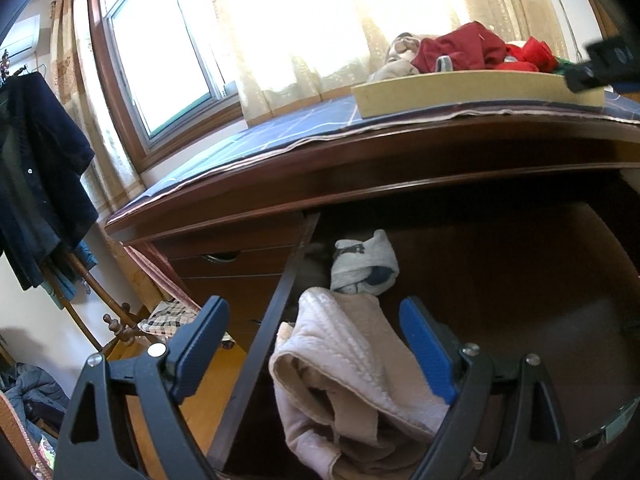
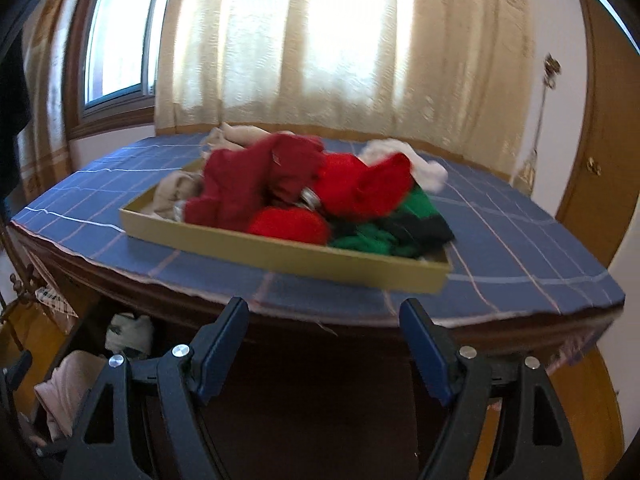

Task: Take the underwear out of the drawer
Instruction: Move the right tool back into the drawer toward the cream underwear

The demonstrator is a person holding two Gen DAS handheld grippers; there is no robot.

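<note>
The drawer (image 1: pixel 500 264) stands pulled out below the dresser top. At its left end lie a pale pink and cream quilted garment (image 1: pixel 352 360) and, behind it, a rolled grey-white piece (image 1: pixel 364 264). My left gripper (image 1: pixel 313 304) hangs open over that end, with the pale garment and the drawer's side wall (image 1: pixel 280 300) between its fingers but not pinched. My right gripper (image 2: pixel 324 304) is open and holds nothing. It sits in front of the dresser edge and faces a yellow tray (image 2: pixel 280 248) heaped with red garments (image 2: pixel 260 184) and green ones (image 2: pixel 384 236). The right wrist view is blurred.
A blue checked cloth (image 2: pixel 520 240) covers the dresser top, with cream curtains (image 2: pixel 320 40) and a window (image 1: pixel 160 60) behind. Closed drawers (image 1: pixel 232 272) lie left of the pulled-out one. Dark clothes (image 1: pixel 40 180) hang on a wooden rack at far left, above a wood floor.
</note>
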